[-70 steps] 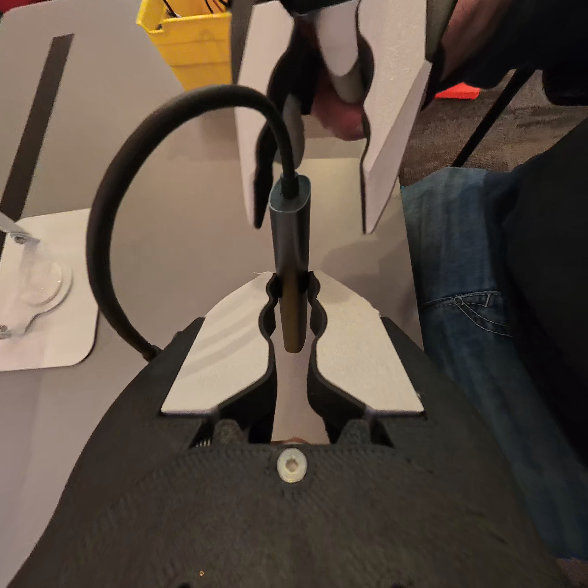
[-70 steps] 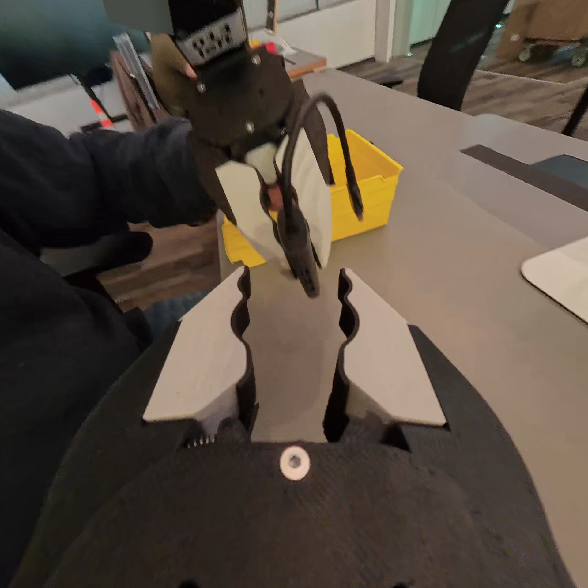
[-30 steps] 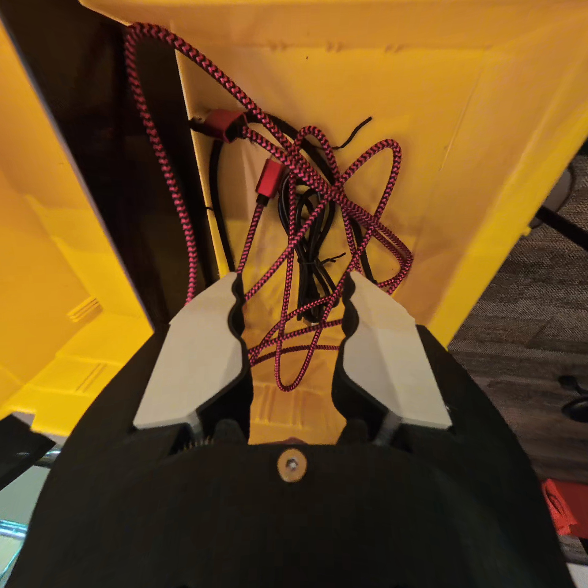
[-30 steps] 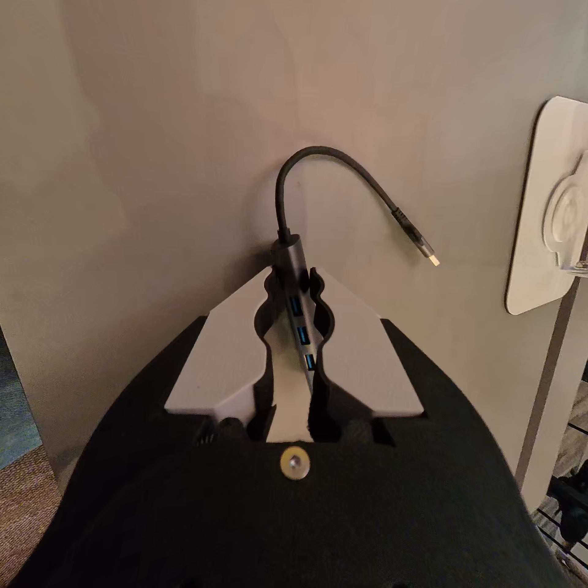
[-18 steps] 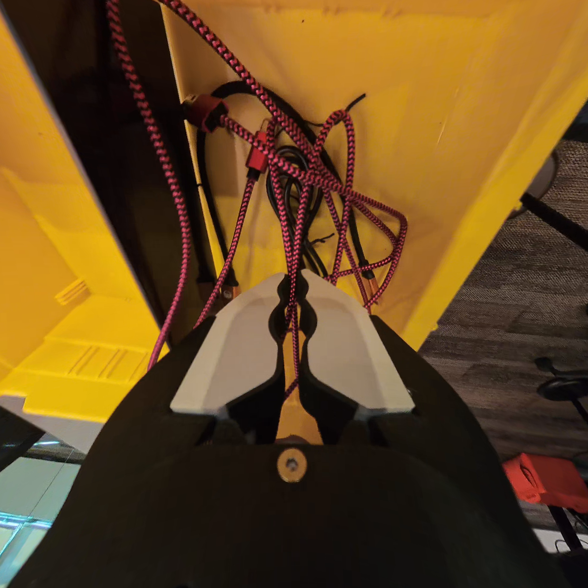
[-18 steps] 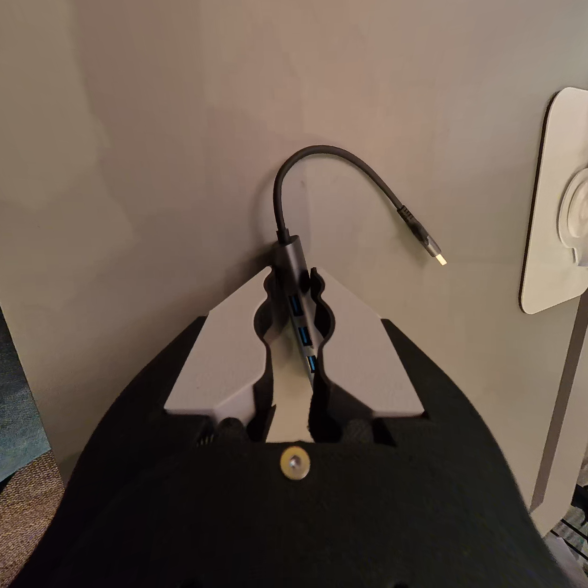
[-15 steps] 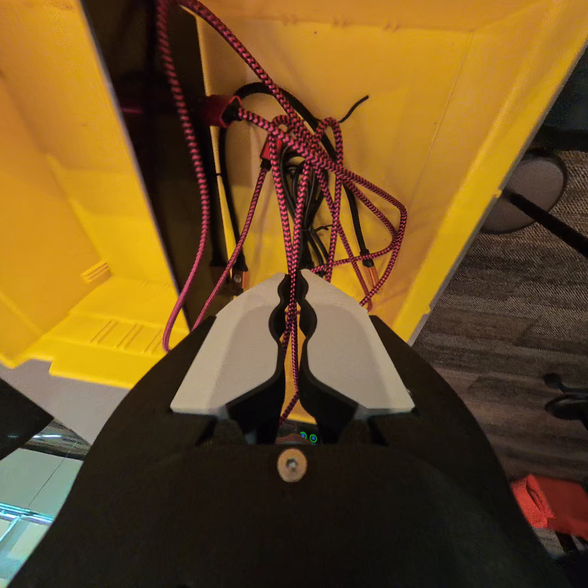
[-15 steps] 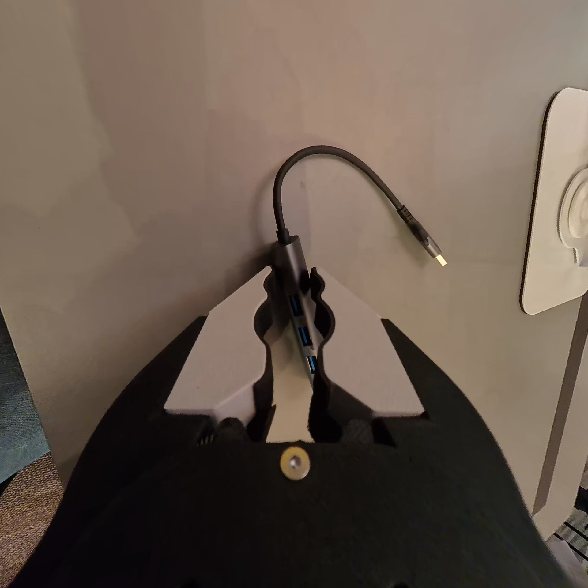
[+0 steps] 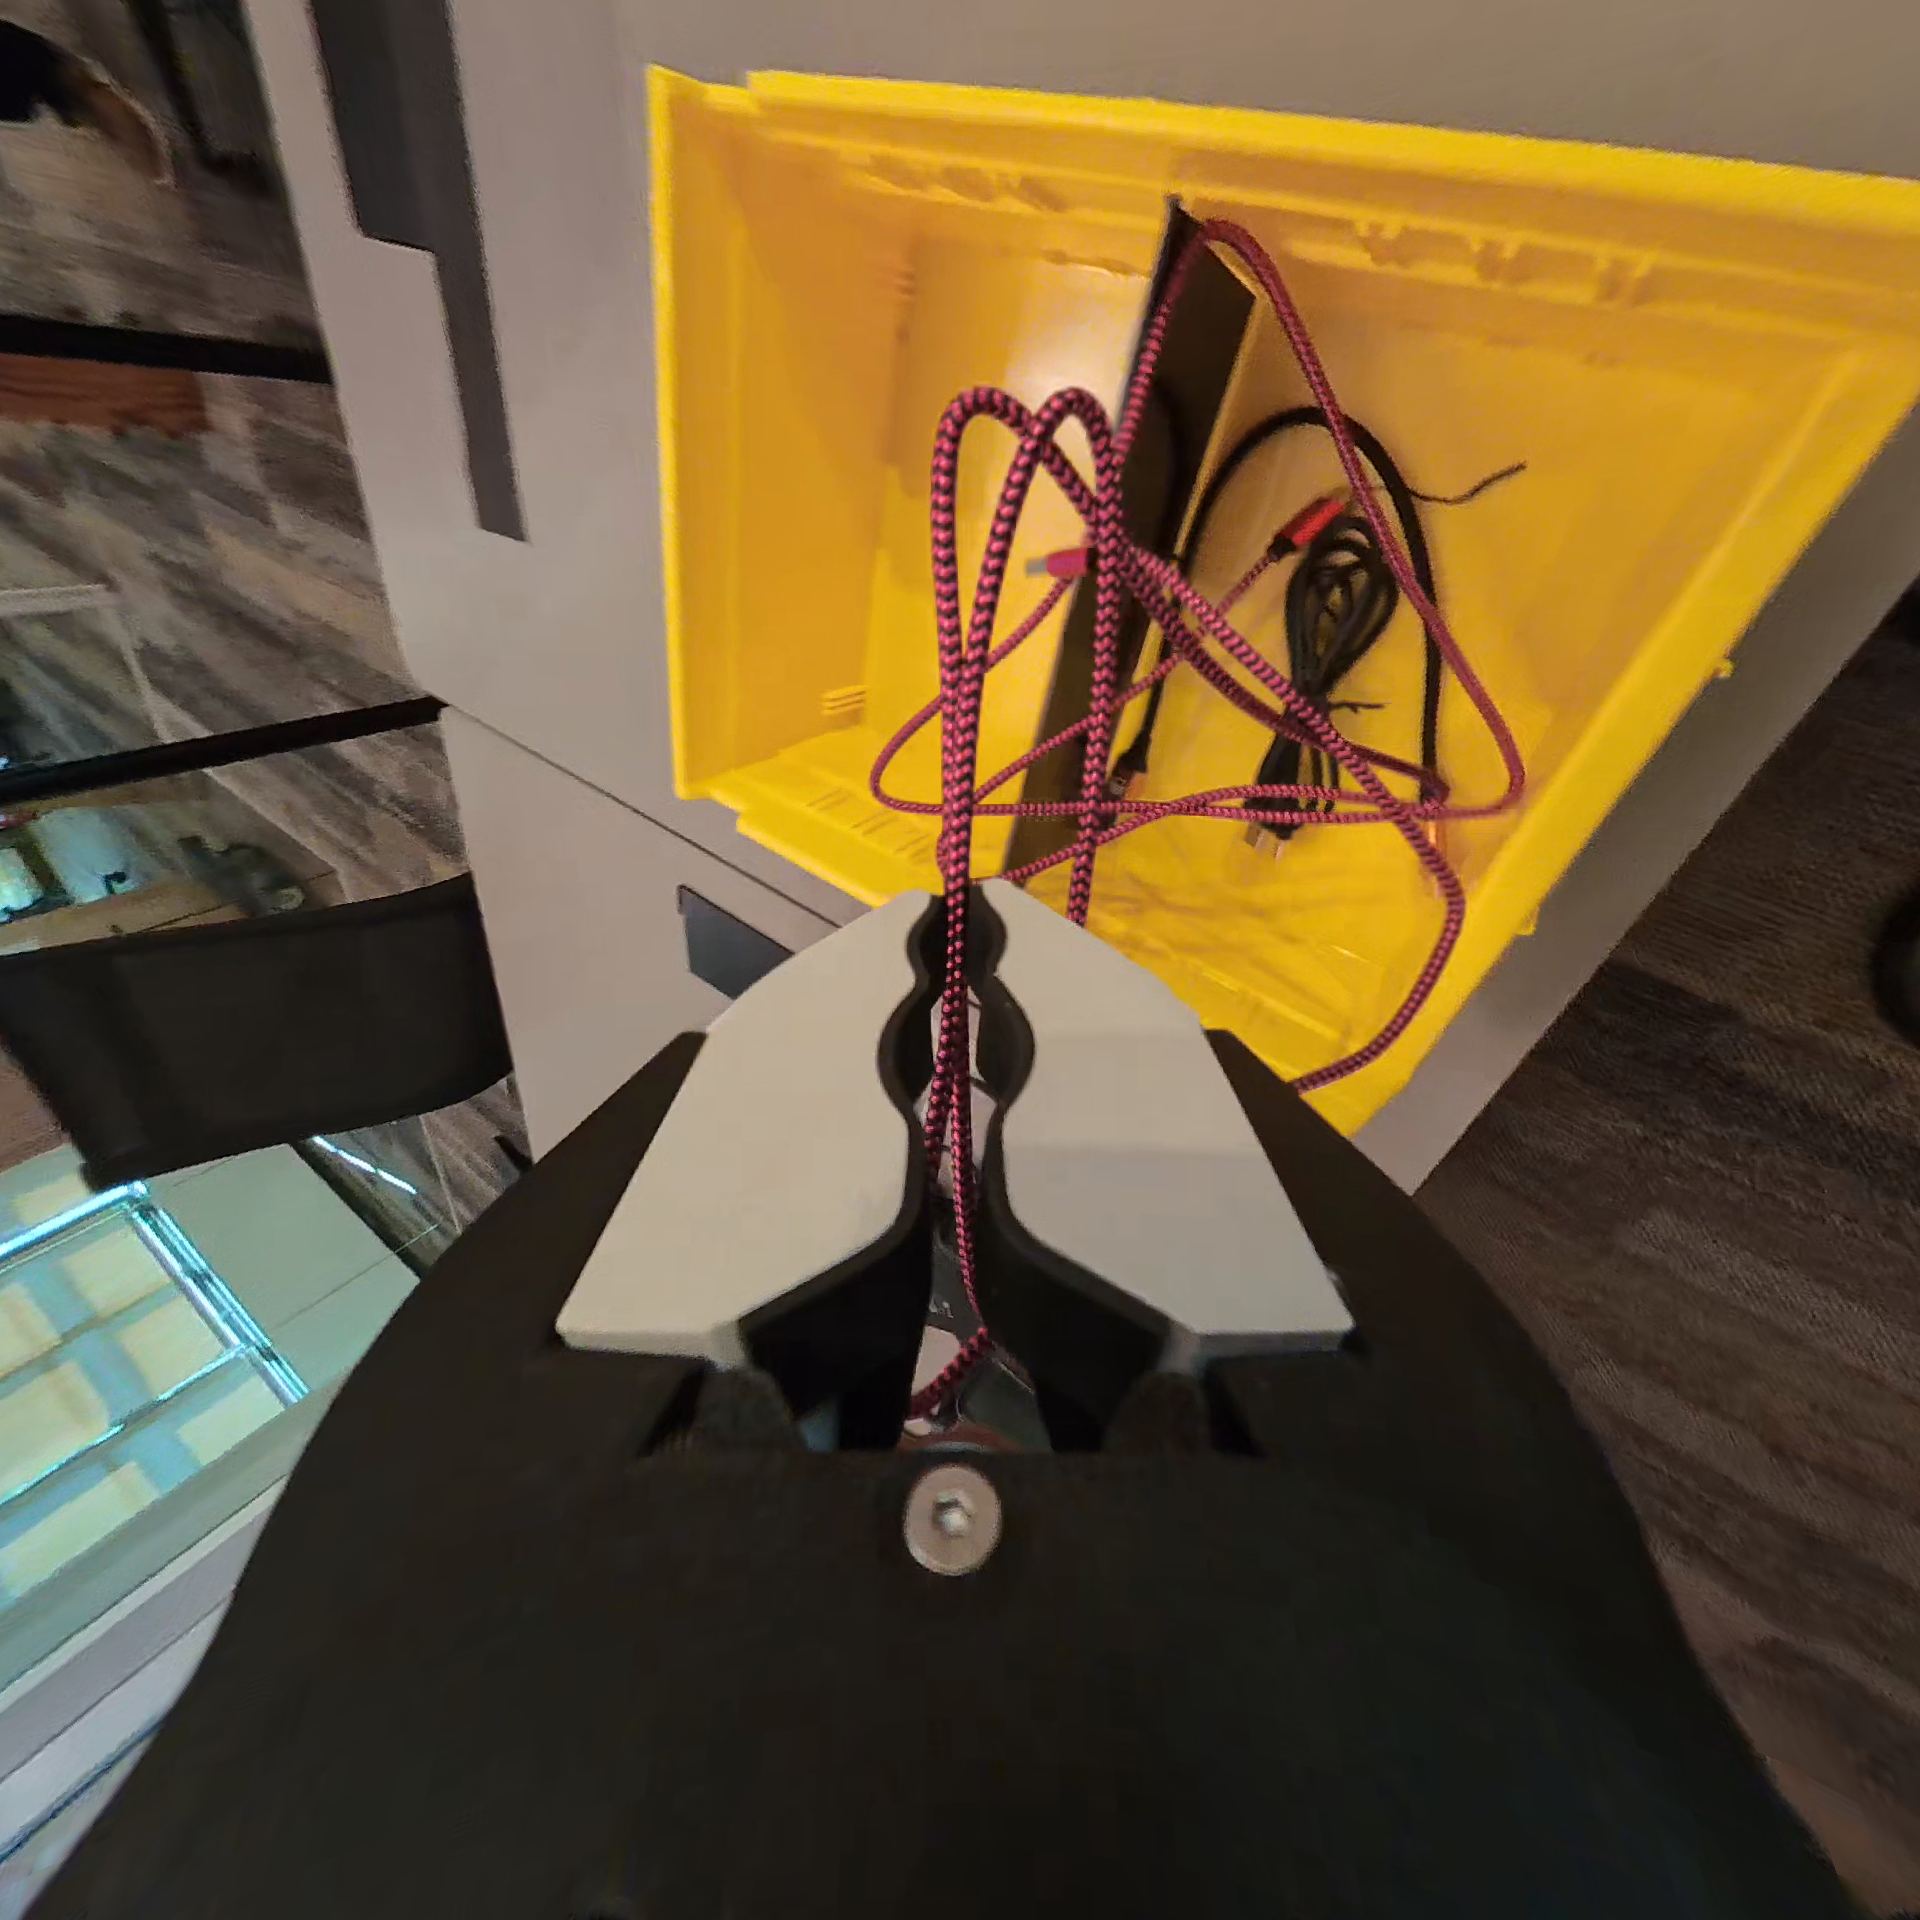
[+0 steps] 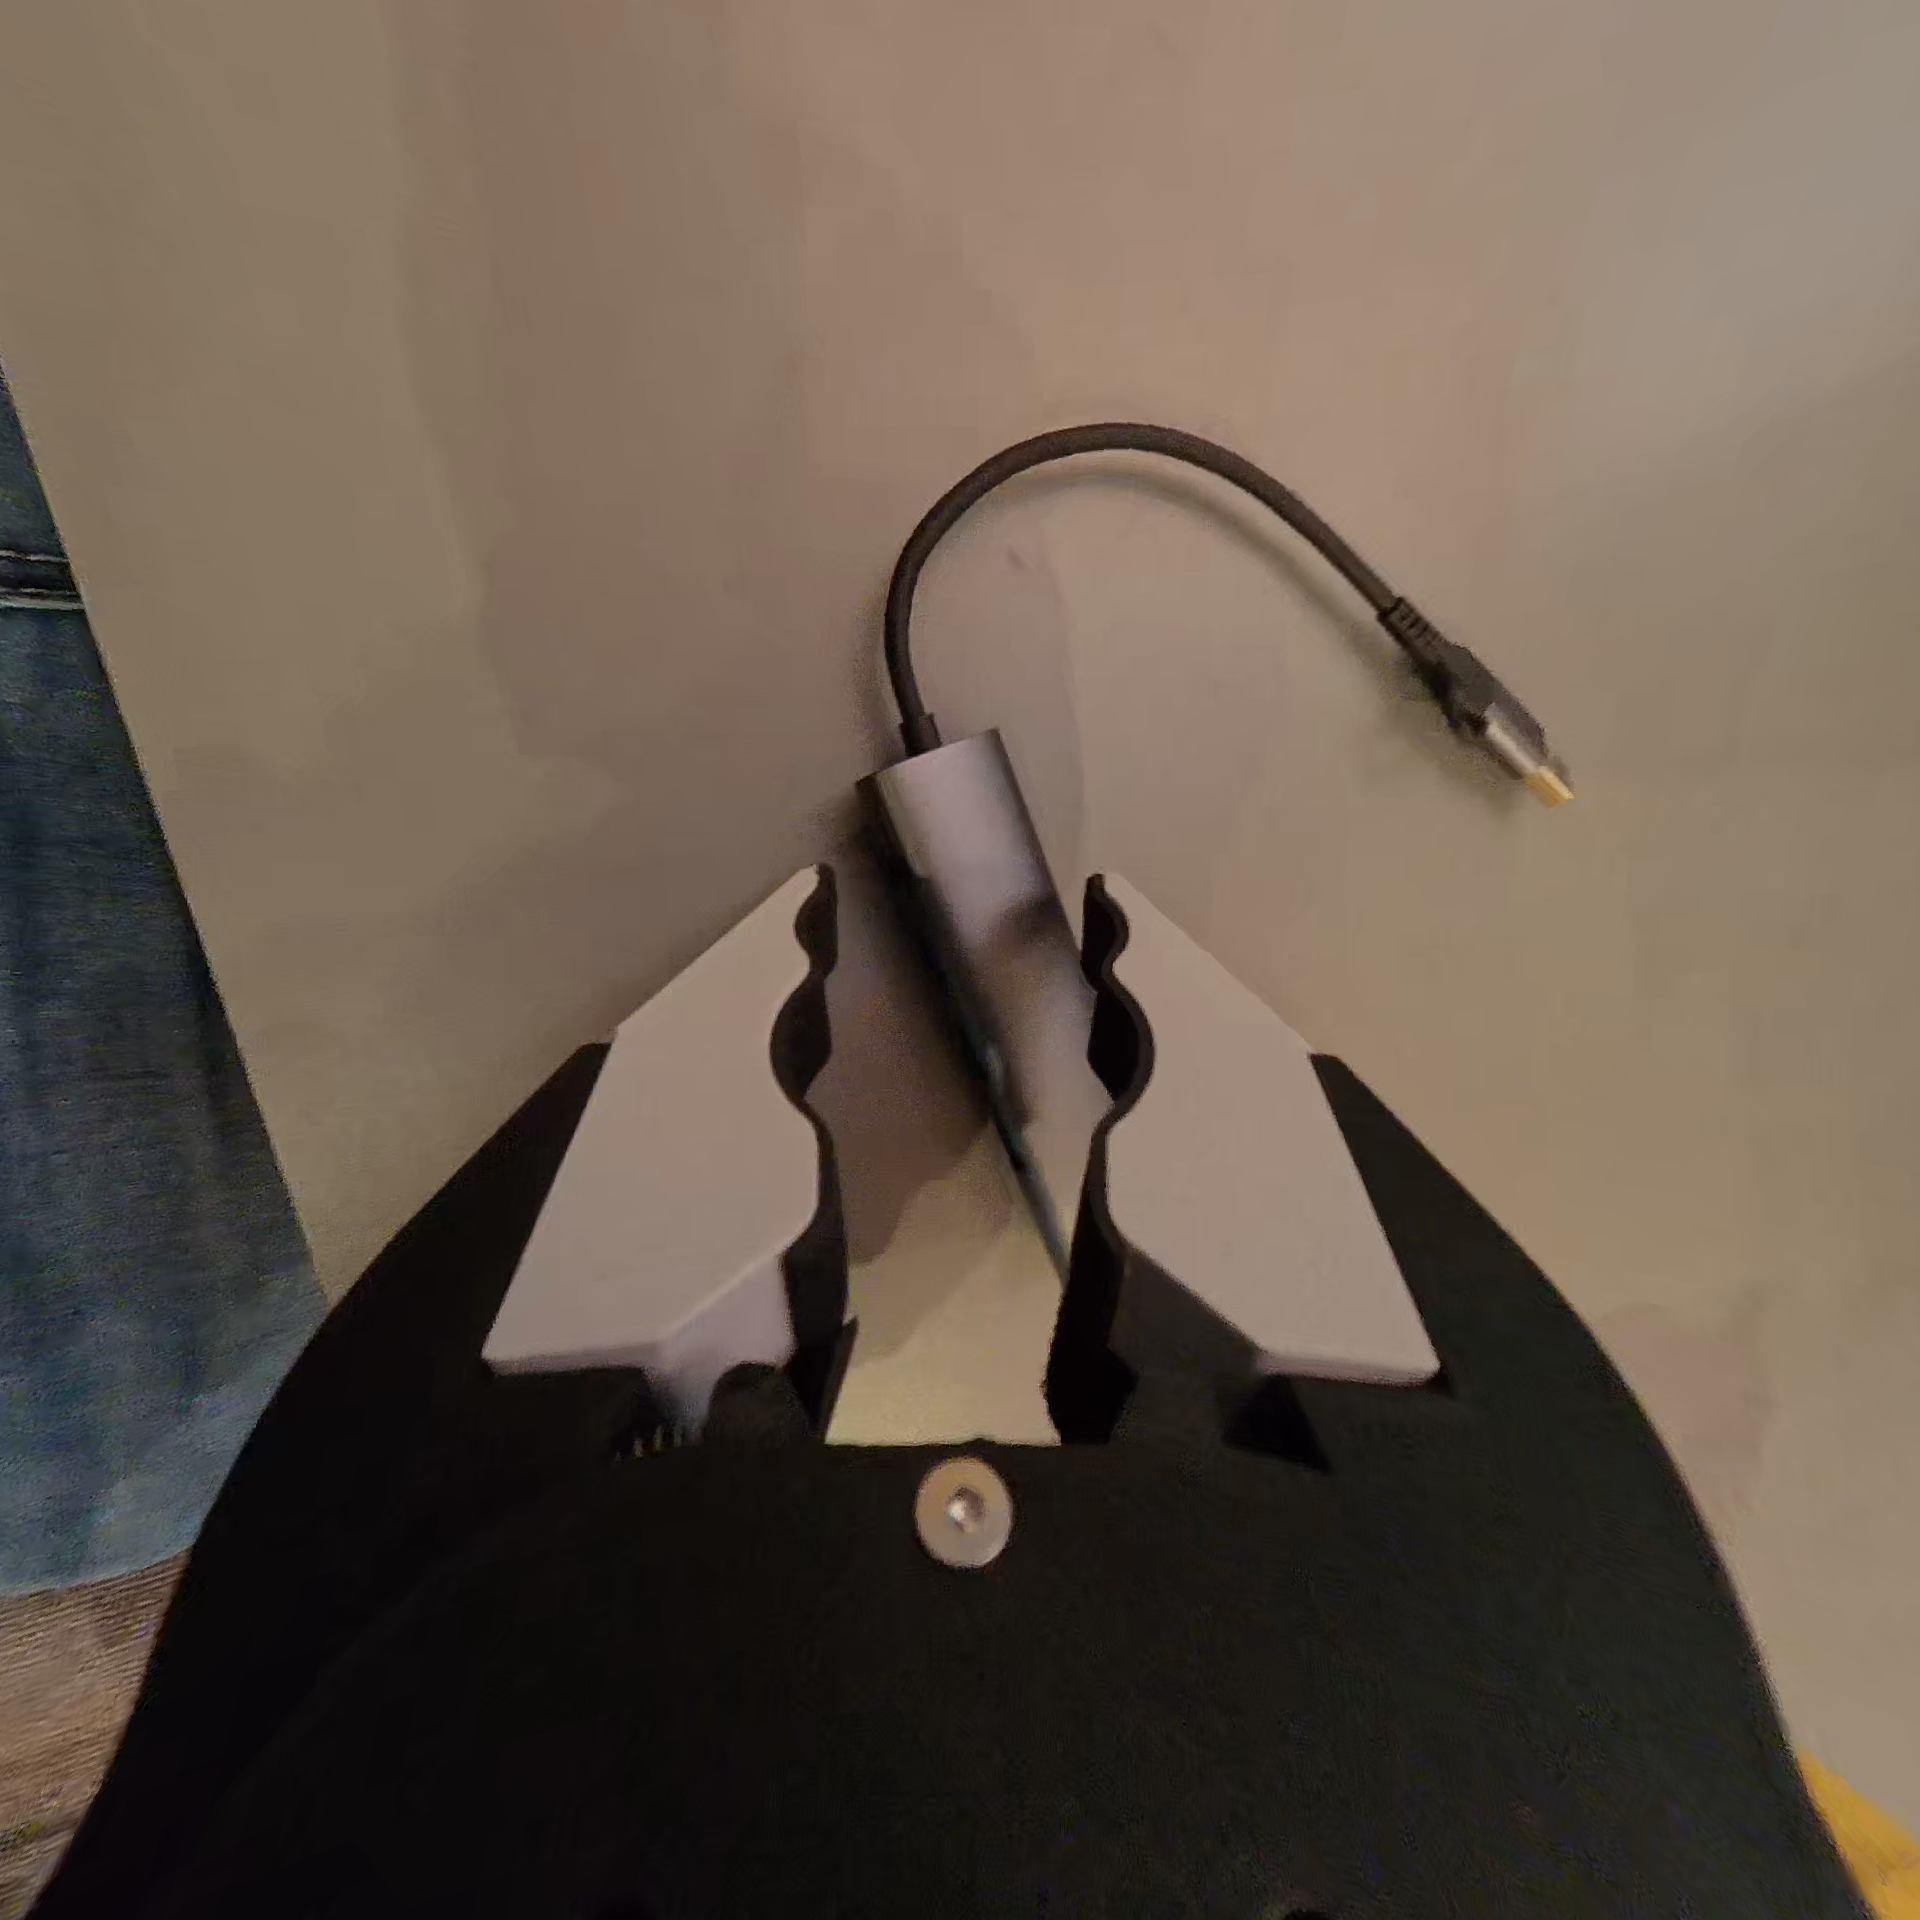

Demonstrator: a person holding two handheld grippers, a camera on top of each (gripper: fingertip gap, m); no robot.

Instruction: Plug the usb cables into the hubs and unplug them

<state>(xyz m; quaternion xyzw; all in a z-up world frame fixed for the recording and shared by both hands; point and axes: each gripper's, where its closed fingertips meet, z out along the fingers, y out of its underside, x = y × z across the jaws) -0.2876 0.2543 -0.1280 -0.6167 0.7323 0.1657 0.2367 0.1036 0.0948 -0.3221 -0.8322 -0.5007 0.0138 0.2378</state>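
In the left wrist view, the left gripper point(image 9: 961, 914) has its two fingers pressed together on one red-and-black braided cable point(image 9: 961, 665), two strands of which run down through the narrow slit between them. That cable rises toward 12 o'clock in two tall loops and trails off toward 1 o'clock into one yellow bin point(image 9: 769, 436) standing on the grey table point(image 9: 540, 582). One dark divider point(image 9: 1132, 582) splits the bin into two compartments; the compartment at 1 o'clock holds one bundle of black cable point(image 9: 1335, 613) under more of the braided loops, and two red plug ends show, one at 12 o'clock point(image 9: 1065, 564) beside the divider and one at 1 o'clock point(image 9: 1311, 523). How many braided cables make up the tangle cannot be told. In the right wrist view, the right gripper point(image 10: 961, 894) has its two fingers spread apart with a clear gap, clamping nothing. One grey usb hub point(image 10: 987, 914) lies on the table between them, tilted, with its lower end close against the finger at 3 o'clock; whether it touches cannot be told. Its one short black lead point(image 10: 1091, 442) arcs from 12 o'clock over to 2 o'clock and ends in one free plug point(image 10: 1507, 732), plugged into nothing. A strip of blue denim point(image 10: 94, 935) shows at 9 o'clock beyond the table's edge.
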